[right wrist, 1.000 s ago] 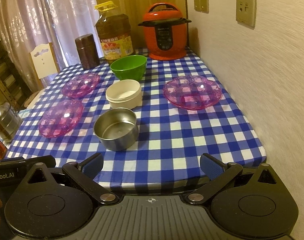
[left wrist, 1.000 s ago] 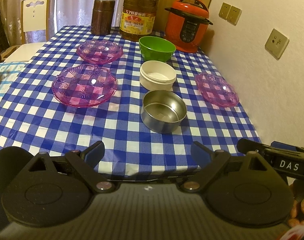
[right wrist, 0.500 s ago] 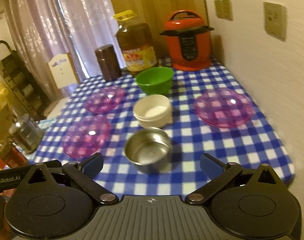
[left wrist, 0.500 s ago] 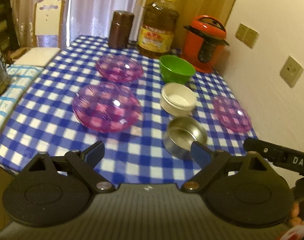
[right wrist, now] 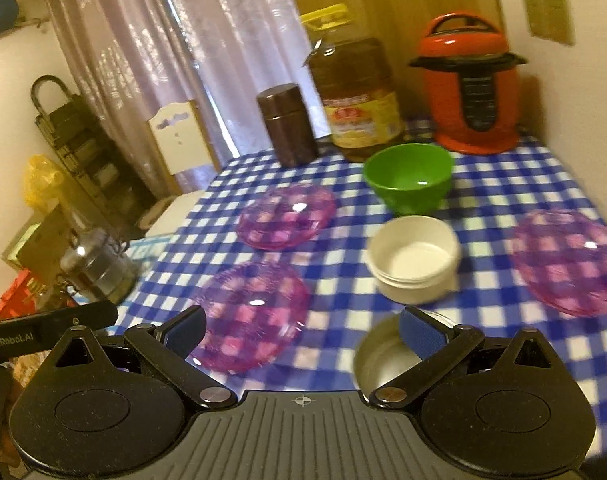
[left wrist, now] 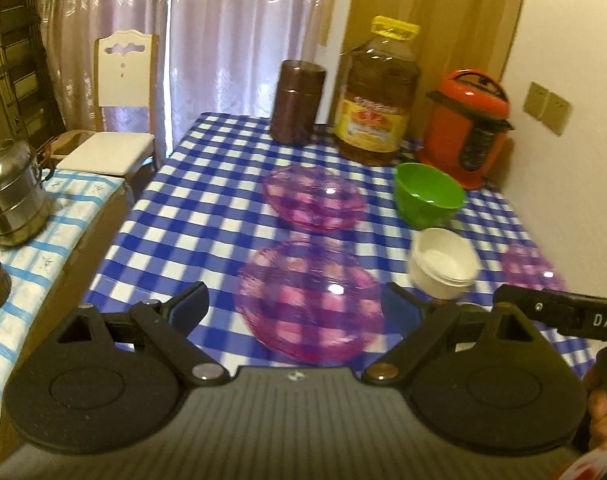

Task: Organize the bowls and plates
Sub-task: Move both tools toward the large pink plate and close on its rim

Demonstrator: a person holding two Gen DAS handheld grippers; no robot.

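Note:
On the blue checked tablecloth [left wrist: 207,184] lie three pink glass plates: a near one [left wrist: 309,300] [right wrist: 251,316], a far one [left wrist: 313,198] [right wrist: 287,216], and one at the right [right wrist: 567,260] [left wrist: 529,268]. A green bowl [left wrist: 429,194] [right wrist: 409,178], a white bowl [left wrist: 443,268] [right wrist: 415,258] and a steel bowl [right wrist: 379,356] stand in a row. My left gripper [left wrist: 297,308] is open above the near plate. My right gripper [right wrist: 301,330] is open, its right finger over the steel bowl. Neither holds anything.
A brown canister [left wrist: 297,102], a big oil bottle [left wrist: 377,96] and a red pressure cooker [left wrist: 467,120] stand at the table's far edge. A wall runs along the right. A white chair [left wrist: 119,120] and a steel tiffin [left wrist: 13,194] are at the left.
Both grippers have moved forward and left over the table, so the plates and bowls look closer. The steel bowl has slipped behind the right finger. Both stay open.

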